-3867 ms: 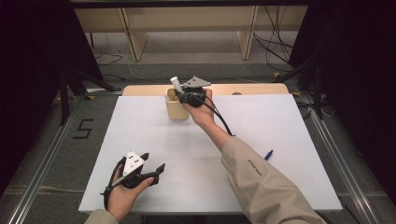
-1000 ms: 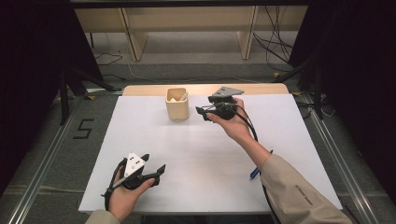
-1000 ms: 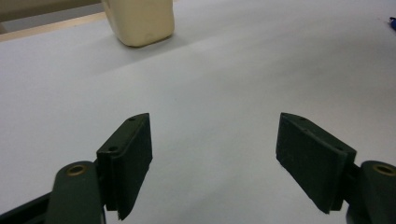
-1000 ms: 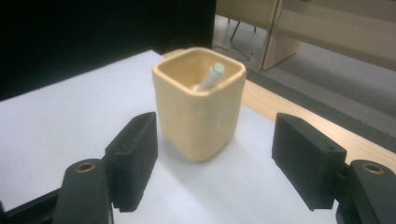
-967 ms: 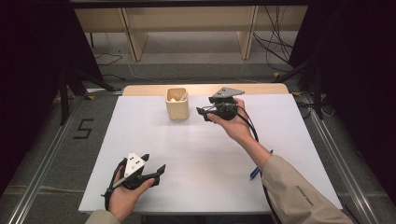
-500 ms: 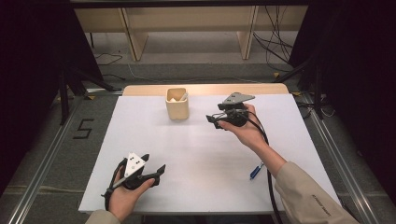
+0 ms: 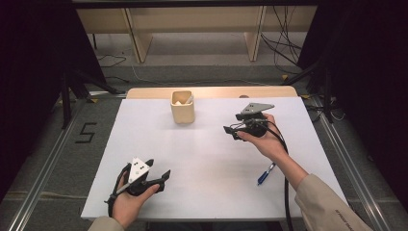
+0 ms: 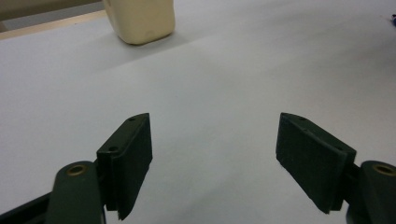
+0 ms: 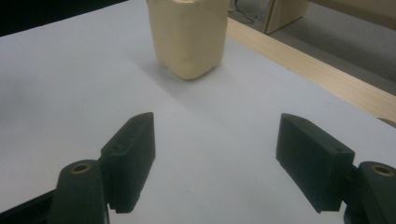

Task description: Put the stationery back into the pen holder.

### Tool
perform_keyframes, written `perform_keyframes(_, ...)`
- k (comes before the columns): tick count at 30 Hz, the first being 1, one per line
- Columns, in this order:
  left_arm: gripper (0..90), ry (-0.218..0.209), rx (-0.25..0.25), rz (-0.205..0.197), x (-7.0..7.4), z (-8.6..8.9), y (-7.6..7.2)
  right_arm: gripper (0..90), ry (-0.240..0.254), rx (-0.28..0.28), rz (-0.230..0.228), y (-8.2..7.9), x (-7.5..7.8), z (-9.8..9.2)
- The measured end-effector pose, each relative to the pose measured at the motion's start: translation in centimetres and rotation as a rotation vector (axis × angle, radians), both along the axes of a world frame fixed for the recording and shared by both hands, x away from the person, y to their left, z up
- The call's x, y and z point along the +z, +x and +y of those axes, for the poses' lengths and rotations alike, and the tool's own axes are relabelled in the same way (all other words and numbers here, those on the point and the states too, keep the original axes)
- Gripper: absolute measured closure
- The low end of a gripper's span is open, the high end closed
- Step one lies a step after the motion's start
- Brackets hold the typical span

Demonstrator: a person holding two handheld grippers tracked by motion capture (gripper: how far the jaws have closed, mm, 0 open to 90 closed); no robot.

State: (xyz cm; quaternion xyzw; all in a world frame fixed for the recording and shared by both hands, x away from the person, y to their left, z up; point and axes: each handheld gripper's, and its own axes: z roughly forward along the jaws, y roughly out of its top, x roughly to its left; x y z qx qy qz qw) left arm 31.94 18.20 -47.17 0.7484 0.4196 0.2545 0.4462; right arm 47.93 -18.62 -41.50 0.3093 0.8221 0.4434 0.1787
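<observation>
From above, your right gripper hangs over the right half of the white table top, its jaws pointing left toward the cream, square-sided plastic cup that stands upright near the far edge, left of the gripper and apart from it. That view looks into the cup's mouth, where a pale object leans against the inner wall; it is too small for you to tell what it is. It also shows the blue pen lying on the white surface beside your right forearm, nearer to you than the gripper.

The right gripper view gives you what the high view cannot: the gap between the two black jaws. They stand wide apart with bare white surface between them and have just been opening a little further. The cup sits beyond the jaw tips, left of centre, and behind it the table's light wooden edge strip runs diagonally.

Your left gripper rests low at the near left of the table in your left hand. In the left gripper view its jaws are likewise spread wide with nothing in them, and the base of the cup appears far off at the top edge.
</observation>
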Motion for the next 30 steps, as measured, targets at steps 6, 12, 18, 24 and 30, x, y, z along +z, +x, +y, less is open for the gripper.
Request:
perform_keyframes(6,27.1,0.0,-0.002,0.002,0.0,0.0,0.0,28.8,-0.008,-0.006,0.013,-0.4,-0.4,-1.3)
perform_keyframes(12,27.1,-0.001,-0.001,0.003,0.0,-0.1,0.0,27.7,-0.021,-0.012,0.03,-0.6,-0.6,-2.4)
perform_keyframes(18,27.1,0.001,-0.001,0.002,0.0,-0.1,0.0,27.3,-0.036,-0.022,0.047,-0.8,-0.9,-3.8)
perform_keyframes(24,27.1,-0.003,0.001,0.002,0.0,-0.1,0.0,27.5,-0.055,-0.023,0.066,-1.1,-1.1,-5.0)
perform_keyframes(30,27.1,0.003,-0.001,0.002,0.0,-0.1,0.0,29.0,-0.08,-0.012,0.087,-1.6,-1.2,-5.9)
